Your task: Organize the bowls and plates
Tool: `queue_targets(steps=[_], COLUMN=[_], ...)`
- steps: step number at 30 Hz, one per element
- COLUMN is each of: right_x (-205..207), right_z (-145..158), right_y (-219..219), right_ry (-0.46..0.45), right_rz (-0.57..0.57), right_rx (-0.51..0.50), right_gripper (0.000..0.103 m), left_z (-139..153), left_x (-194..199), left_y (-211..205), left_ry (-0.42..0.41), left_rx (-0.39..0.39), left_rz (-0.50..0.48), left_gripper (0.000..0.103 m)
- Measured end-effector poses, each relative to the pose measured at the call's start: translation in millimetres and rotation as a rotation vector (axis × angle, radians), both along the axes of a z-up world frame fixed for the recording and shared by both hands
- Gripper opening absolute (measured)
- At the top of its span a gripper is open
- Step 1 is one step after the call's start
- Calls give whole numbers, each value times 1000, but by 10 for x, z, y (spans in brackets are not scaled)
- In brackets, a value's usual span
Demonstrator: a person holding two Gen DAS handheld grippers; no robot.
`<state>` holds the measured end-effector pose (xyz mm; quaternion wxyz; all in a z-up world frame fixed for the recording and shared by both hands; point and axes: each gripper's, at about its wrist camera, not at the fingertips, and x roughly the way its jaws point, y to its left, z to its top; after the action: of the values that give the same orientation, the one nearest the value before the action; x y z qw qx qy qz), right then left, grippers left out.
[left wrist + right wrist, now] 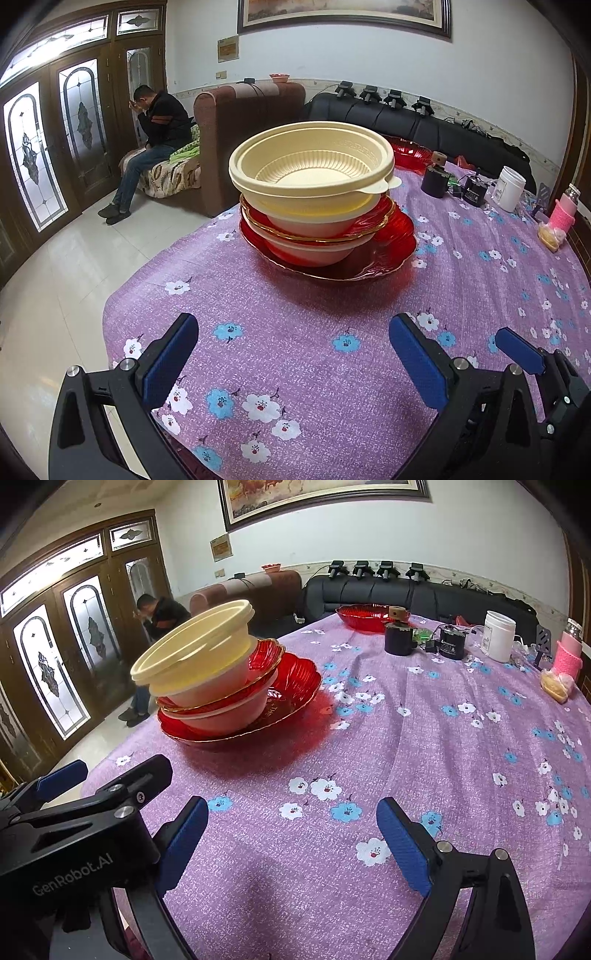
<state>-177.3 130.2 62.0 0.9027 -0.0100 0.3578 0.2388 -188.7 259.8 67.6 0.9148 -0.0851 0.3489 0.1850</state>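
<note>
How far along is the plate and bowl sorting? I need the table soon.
Not sorted yet: cream bowls and red plates sit interleaved in one mixed stack. Nothing is in hand; the left gripper and right gripper hover open above the cloth. Left to do: separating bowls from plates, plus the lone red plate at the far edge.

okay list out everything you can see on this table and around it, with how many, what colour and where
cream bowls: at least two visible, cream, in the stack, alternating with plates
red plates: two in the stack, gold-rimmed
red dish: one, far table edge
tablecloth: one, purple floral, covering the table
black cylinders: two, far side
white jar: one, far right
pink-sleeved bottle: one, right edge
seated man: one, dark clothes, by the doors
left tongs: open, empty
right tongs: open, empty
</note>
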Motion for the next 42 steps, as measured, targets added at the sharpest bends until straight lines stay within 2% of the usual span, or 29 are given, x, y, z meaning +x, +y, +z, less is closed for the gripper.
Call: queue_targets(steps=[8, 14, 18, 24, 26, 29, 35, 37, 39, 42], right_x=[38, 98, 121, 432, 586, 834, 1224, 1352, 1477, 1502], right_z=[-66, -80, 226, 746, 899, 1120, 1112, 1022, 907, 907], right_y=[-27, -110, -156, -119, 35, 482, 1243, 1420, 1491, 1406], right_ry=[25, 50, -45, -156, -194, -302, -412, -417, -375, -358], right_rz=[-12, -34, -51, -121, -114, -86, -65, -76, -71, -76], right_rx=[2, 27, -18, -51, -81, -186, -427, -520, -558, -512], right_gripper=[95, 95, 95, 95, 95, 95, 95, 95, 95, 95], left_z=[-64, -25, 134, 269, 295, 291, 226, 224, 223, 224], left_x=[23, 0, -123, -225, -241, -258, -287, -303, -315, -322], left_y=[28, 147, 372, 633, 730, 874, 1193, 1257, 1299, 1291], left_ry=[16, -3, -76, -117, -126, -127, -107, -116, -124, -138], left_rx=[-9, -34, -98, -130, -130, -135, -155, -164, -169, -168], left_rz=[-3, 1, 35, 67, 79, 99, 139, 144, 144, 132], left_gripper=[103, 103, 103, 103, 103, 103, 103, 103, 103, 103])
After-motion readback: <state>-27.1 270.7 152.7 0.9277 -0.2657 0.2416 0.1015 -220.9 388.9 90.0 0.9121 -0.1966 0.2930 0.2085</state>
